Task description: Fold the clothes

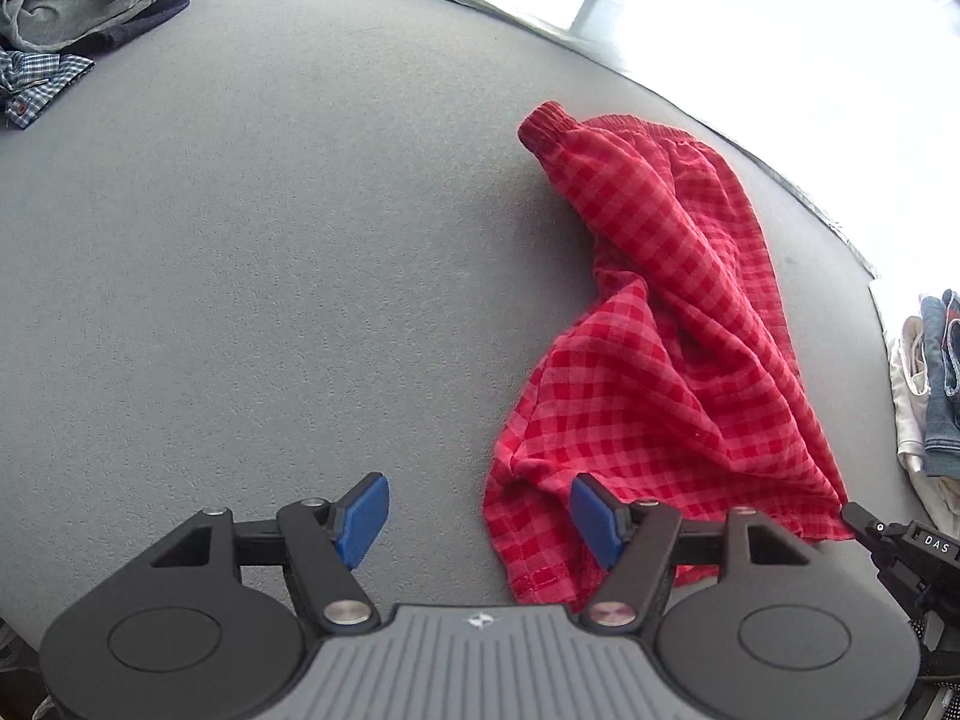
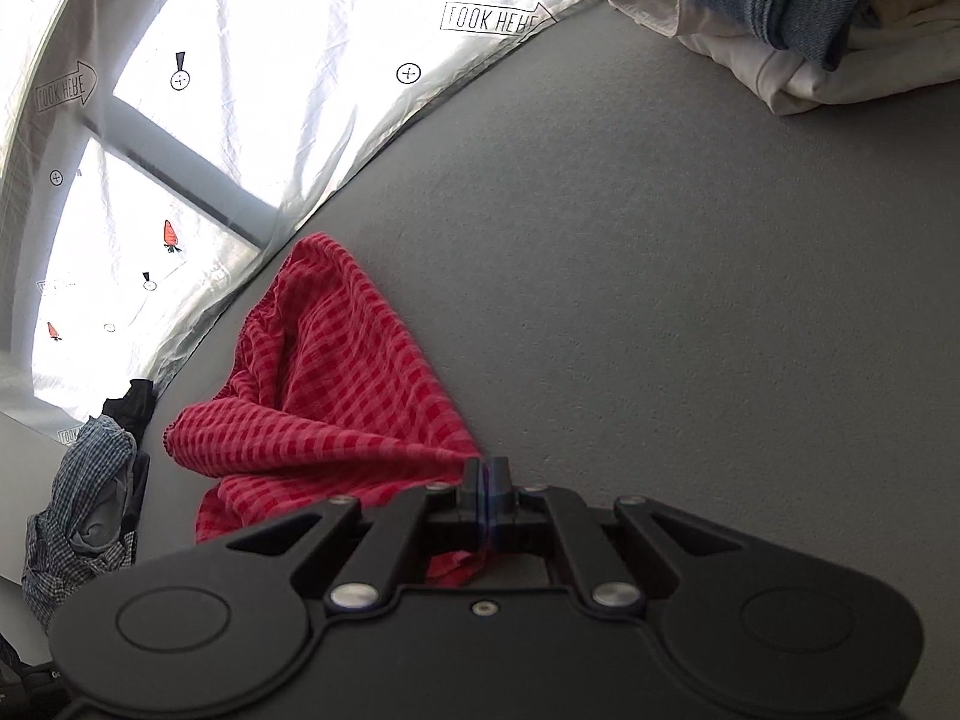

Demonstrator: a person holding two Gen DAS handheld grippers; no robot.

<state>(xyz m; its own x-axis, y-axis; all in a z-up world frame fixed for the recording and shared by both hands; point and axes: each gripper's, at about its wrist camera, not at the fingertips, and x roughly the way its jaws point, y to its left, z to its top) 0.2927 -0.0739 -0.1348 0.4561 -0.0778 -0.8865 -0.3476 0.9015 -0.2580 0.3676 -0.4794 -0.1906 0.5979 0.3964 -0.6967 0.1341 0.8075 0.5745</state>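
Red checked shorts (image 1: 666, 324) lie crumpled on the grey table (image 1: 270, 252), waistband at the far end. My left gripper (image 1: 479, 519) is open, its blue pads (image 1: 363, 519) apart, low over the table at the shorts' near hem; the right pad overlaps the cloth's edge. My right gripper (image 2: 486, 477) is shut on a corner of the shorts (image 2: 336, 396) and holds it pulled taut a little above the table. The right gripper's tip (image 1: 864, 519) shows at the lower right of the left wrist view.
A heap of blue checked and grey clothes (image 1: 66, 18) lies at the far left; it also shows in the right wrist view (image 2: 84, 510). Folded denim and white garments (image 2: 780, 12) are stacked at the far right. A white printed sheet (image 2: 240, 90) hangs beyond the table edge.
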